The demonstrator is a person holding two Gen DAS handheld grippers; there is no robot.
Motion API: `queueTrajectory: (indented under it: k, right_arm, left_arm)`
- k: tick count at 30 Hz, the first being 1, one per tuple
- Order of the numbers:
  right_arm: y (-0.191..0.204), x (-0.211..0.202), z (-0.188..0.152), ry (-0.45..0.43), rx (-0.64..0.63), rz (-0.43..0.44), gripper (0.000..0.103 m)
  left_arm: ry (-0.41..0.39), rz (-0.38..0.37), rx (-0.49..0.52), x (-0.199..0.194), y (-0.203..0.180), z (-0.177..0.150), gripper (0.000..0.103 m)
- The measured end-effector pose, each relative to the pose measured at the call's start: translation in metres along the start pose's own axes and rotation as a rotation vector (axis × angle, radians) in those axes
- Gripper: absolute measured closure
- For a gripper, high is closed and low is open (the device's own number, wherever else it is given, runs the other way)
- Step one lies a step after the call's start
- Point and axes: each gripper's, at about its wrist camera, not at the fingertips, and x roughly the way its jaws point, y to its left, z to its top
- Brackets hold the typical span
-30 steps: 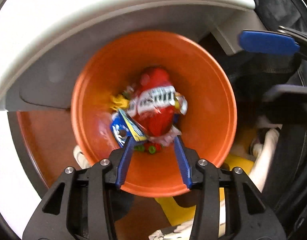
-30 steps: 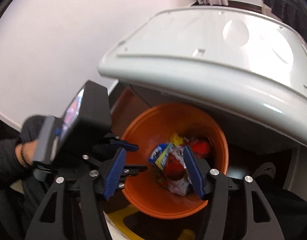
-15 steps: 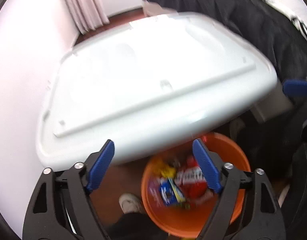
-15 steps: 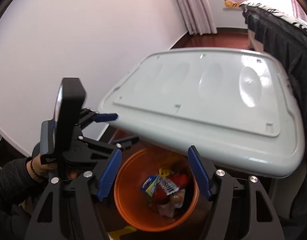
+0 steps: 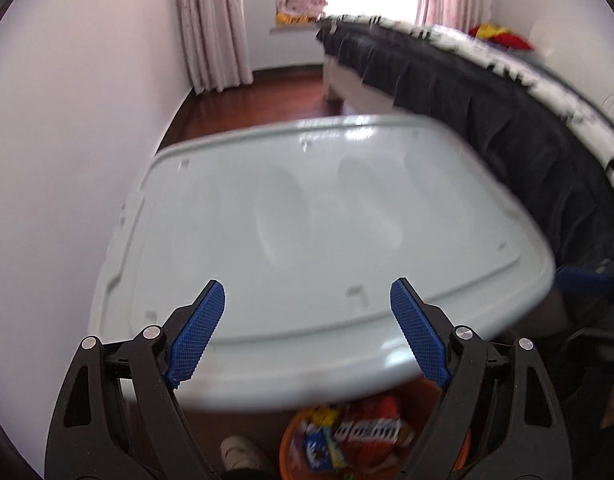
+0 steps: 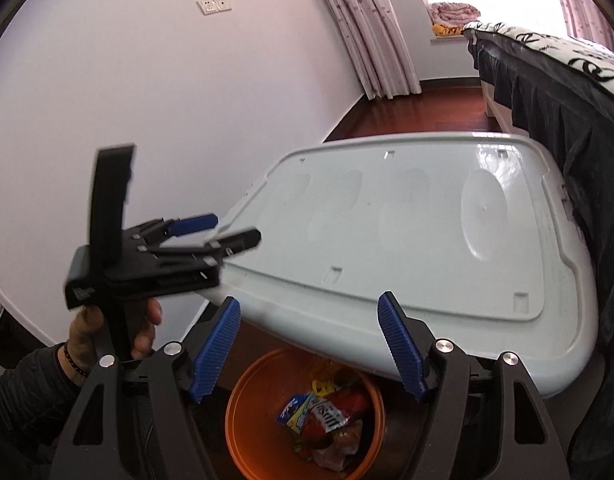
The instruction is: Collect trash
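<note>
Pale walls, pink curtains [image 6: 371, 32] and a dark-skirted bed [image 5: 507, 120] frame a grey-white table [image 6: 427, 240] at mid-frame. At the bottom edge we see the orange bin [image 6: 251, 420] under the table's near rim, with candy wrappers [image 6: 323, 416] piled inside. We hold our left gripper [image 5: 303, 332] and right gripper [image 6: 307, 344] above it, both with jaws spread wide and nothing between them.
</note>
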Motion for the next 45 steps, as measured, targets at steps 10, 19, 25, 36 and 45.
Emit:
queueTrajectory:
  k: [10,19,25,36,45]
  right_arm:
    - [-0.006,0.007,0.018,-0.026,-0.014,0.002,0.032]
    - [-0.015,0.012,0.032,-0.044,-0.010,0.022,0.031]
    - [-0.019,0.017,0.046,-0.080,-0.036,-0.011,0.025]
    - [-0.033,0.015,0.052,-0.159,-0.039,-0.233,0.005]
    - [-0.034,0.010,0.085,-0.243,-0.075,-0.300,0.005]
  left_arm:
    - [-0.115,0.067,-0.021,-0.009,0.013,0.041,0.017]
    - [-0.133,0.093,-0.008,-0.003,0.008,0.061,0.014]
    - [-0.170,0.190,-0.026,0.003,0.009,0.071,0.011]
    - [-0.182,0.211,-0.072,0.023,0.021,0.081,0.011]
    - [-0.193,0.170,-0.050,0.035,0.016,0.095,0.011]
